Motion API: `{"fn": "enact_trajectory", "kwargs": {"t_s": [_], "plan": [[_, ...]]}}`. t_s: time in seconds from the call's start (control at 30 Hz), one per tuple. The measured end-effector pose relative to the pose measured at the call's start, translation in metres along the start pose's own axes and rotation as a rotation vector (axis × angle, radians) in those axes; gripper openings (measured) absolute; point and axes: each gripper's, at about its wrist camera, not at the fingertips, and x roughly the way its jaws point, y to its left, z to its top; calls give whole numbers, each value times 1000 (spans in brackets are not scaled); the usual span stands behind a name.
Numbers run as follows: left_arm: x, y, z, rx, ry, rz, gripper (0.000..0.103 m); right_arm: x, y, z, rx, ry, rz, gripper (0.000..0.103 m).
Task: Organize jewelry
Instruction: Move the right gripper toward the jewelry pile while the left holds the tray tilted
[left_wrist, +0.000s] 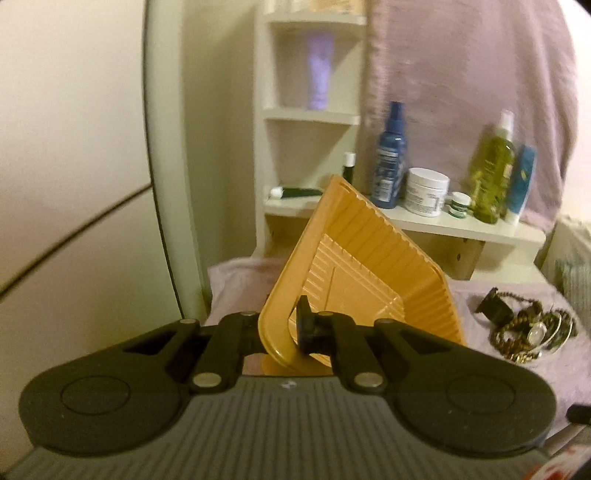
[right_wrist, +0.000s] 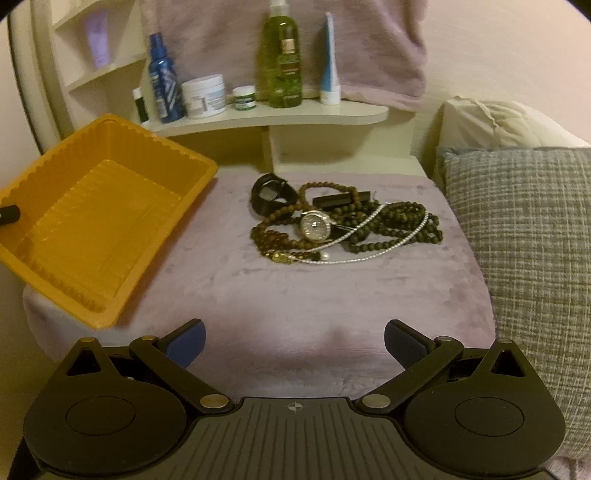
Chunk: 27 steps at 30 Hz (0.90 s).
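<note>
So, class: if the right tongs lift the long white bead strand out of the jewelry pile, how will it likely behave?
The white bead strand will probably hang limp, since it lies in loose curves. It may drag neighbours along, as it threads over the dark bead necklaces and beside the watch. It looks thin, so likely light and apt to slip from the open right tongs.
</note>
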Motion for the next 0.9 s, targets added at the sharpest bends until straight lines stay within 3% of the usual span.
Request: {"fn": "enact_trajectory", "kwargs": {"t_s": [0.23,0.47,0.9], "plan": [[-13,-39,3,114,-44,32,8,3,-21,-1,42,-52,7,102],[-23,-62,1,144,-63,68,9,13,-41,6,44,-114,-2,102],[-24,-76,14,158,43,86,10,39,-54,20,59,-170,43,102]]}}
